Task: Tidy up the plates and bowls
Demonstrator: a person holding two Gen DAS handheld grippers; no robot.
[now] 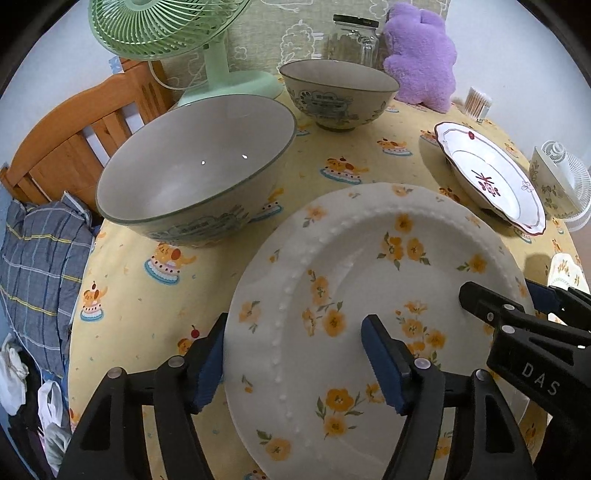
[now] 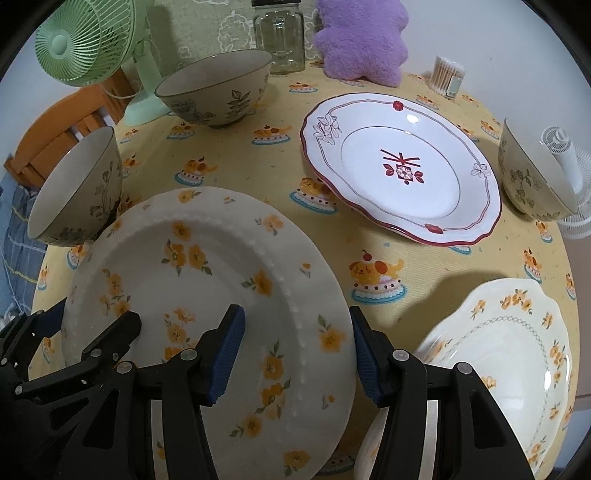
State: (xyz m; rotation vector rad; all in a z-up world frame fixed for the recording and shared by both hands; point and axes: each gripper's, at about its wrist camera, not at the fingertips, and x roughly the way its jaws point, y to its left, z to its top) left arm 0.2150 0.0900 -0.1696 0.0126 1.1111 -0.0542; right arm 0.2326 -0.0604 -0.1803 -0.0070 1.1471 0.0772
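Note:
A white plate with yellow flowers [image 1: 369, 280] [image 2: 207, 280] lies at the near edge of the table. My left gripper [image 1: 295, 321] straddles its left rim: one pad sits just outside the edge, the other hovers over the well, and the jaws are wide apart. On the opposite rim my right gripper [image 2: 295, 312] stands open the same way. Each gripper shows in the other's view, the right gripper [image 1: 502, 295] and the left gripper [image 2: 92, 317]. A large bowl [image 1: 192, 166] [image 2: 74, 192] stands just beyond the plate's left side.
A second bowl [image 2: 218, 88], a red-trimmed plate [image 2: 402, 166], a third bowl [image 2: 528, 177] and a scalloped yellow-flowered plate [image 2: 509, 350] share the yellow tablecloth [image 2: 424, 258]. A green fan [image 1: 166, 26], glass jar [image 2: 279, 33], purple plush [image 2: 362, 40] and white fan [image 2: 569, 177] stand behind. A wooden chair [image 1: 74, 133] is at left.

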